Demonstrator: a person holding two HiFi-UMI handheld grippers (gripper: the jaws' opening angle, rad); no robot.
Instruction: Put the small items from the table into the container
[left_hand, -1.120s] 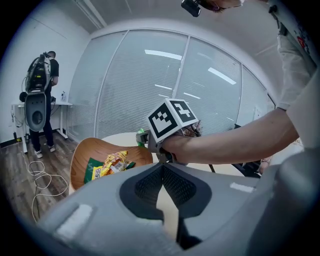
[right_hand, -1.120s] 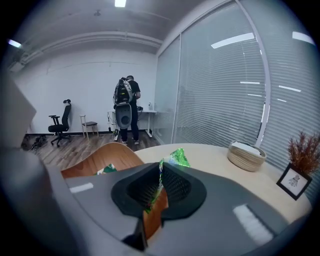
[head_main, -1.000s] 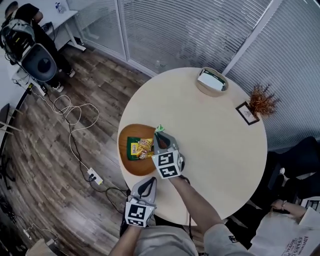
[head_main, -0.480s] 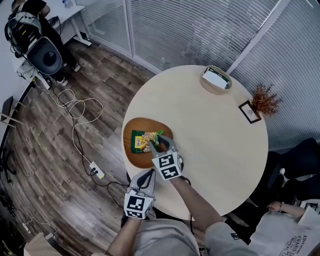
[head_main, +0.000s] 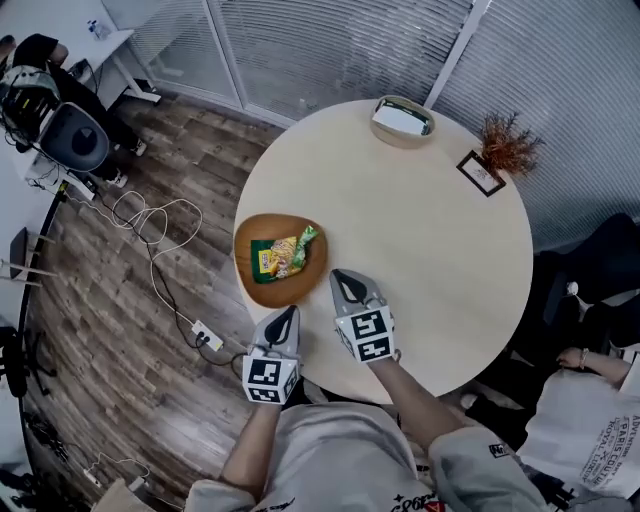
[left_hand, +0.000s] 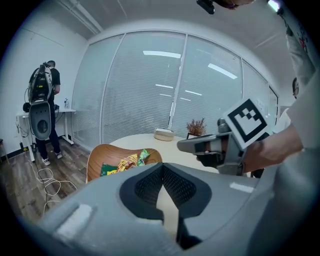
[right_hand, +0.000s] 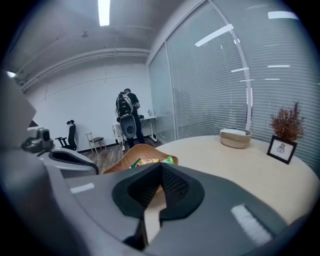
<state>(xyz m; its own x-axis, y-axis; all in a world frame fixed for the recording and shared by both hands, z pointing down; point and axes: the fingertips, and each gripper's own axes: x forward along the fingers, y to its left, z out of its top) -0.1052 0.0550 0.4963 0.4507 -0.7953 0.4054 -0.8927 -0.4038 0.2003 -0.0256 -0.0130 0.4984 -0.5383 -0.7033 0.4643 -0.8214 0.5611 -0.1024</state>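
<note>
Now: the grey right gripper (head_main: 346, 277) has its jaws fully closed with nothing between them. It hangs over the round beige table (head_main: 430, 220) near its near edge, just beside the brown oval wooden bowl (head_main: 252, 288). The grey left gripper (head_main: 288, 313) has its jaws pressed together, empty, at the table's near-left edge. The green and yellow snack packets (head_main: 283, 255) lie inside the bowl, at the table's left edge.

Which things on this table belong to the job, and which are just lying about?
Job: wooden bowl; snack packets inside it.
Lying about: woven basket; dried plant; picture frame, all at the table's far edge.
</note>
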